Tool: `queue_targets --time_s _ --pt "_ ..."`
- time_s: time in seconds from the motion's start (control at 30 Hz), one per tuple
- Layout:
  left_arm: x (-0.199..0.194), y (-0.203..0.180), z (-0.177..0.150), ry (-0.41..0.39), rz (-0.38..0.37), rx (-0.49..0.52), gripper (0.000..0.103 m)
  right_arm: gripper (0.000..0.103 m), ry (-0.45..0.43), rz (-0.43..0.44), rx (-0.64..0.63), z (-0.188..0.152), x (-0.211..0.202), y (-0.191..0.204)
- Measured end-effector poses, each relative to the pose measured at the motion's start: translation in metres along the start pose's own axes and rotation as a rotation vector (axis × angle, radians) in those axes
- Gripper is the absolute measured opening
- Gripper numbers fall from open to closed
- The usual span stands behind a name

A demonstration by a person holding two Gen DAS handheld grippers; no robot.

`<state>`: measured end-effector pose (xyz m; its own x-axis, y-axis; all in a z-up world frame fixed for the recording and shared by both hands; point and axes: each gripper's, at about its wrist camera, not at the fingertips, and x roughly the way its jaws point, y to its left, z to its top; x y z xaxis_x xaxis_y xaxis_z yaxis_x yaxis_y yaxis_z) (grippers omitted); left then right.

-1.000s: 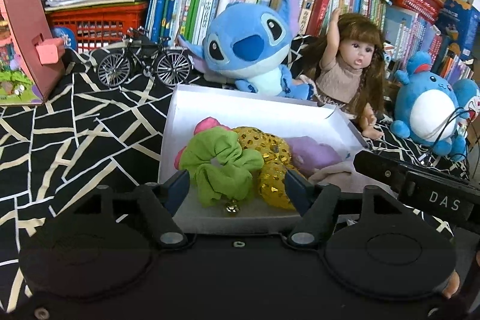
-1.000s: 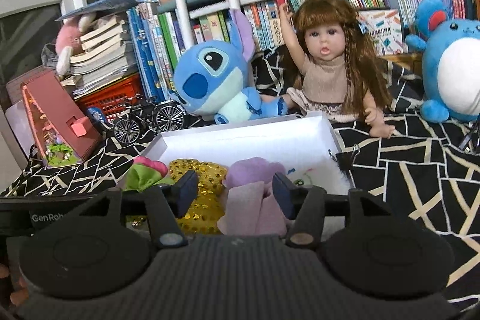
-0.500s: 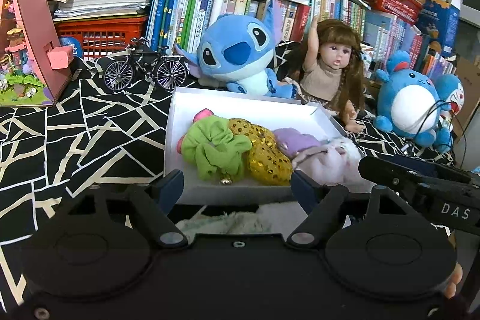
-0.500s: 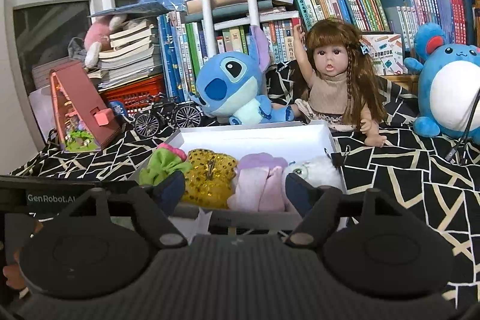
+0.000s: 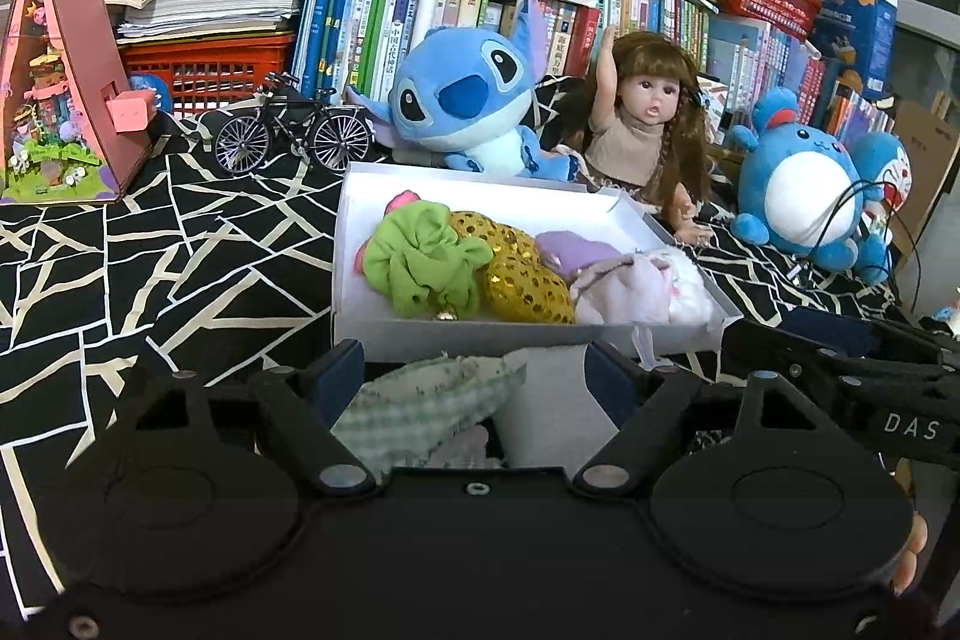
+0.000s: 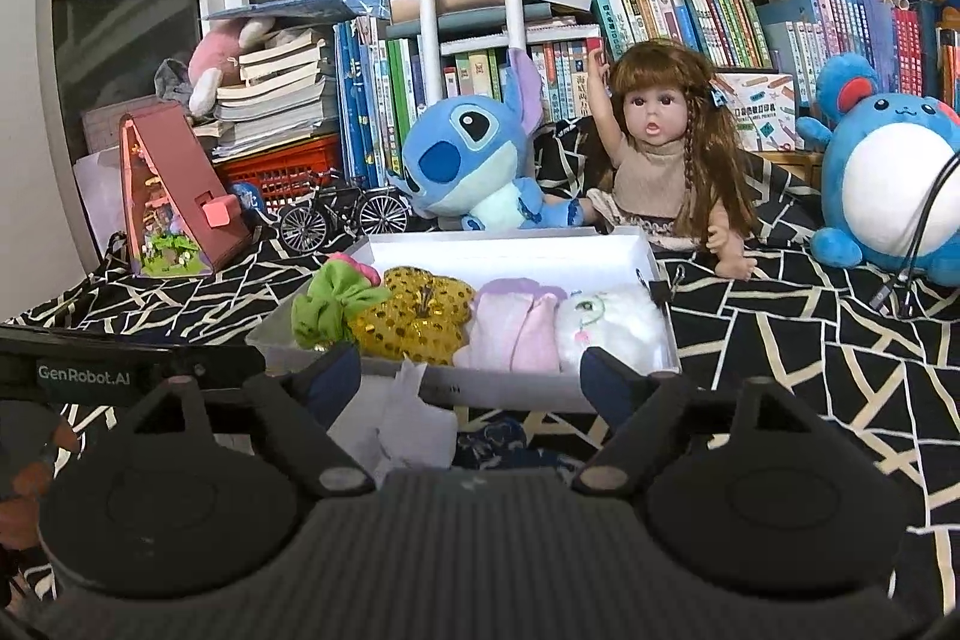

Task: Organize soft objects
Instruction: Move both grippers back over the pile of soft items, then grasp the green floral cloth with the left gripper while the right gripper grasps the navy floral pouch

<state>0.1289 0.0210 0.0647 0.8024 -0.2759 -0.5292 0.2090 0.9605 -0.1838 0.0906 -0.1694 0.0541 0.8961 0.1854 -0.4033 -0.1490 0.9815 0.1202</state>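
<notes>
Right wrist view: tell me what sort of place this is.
Probably a child's room or home study corner: packed rows of books behind, a Stitch plush and a doll seated on a patterned cloth.

I see the white box (image 5: 480,334) packed in a row: green scrunchie (image 5: 420,262), gold sequined pouch (image 5: 522,274), purple-pink cloth (image 6: 516,322), white plush (image 6: 612,325).

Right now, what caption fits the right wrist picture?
White box holding a green scrunchie, gold sequin pouch and soft toys, with the open hand-held gripper nearby.
</notes>
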Motion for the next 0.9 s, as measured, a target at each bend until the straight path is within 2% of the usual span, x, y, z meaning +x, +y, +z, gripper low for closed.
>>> queue_targets --time_s 0.9 --pt "-0.01 0.003 -0.035 0.004 0.055 0.041 0.084 0.093 0.049 -0.047 -0.05 -0.035 -0.006 -0.005"
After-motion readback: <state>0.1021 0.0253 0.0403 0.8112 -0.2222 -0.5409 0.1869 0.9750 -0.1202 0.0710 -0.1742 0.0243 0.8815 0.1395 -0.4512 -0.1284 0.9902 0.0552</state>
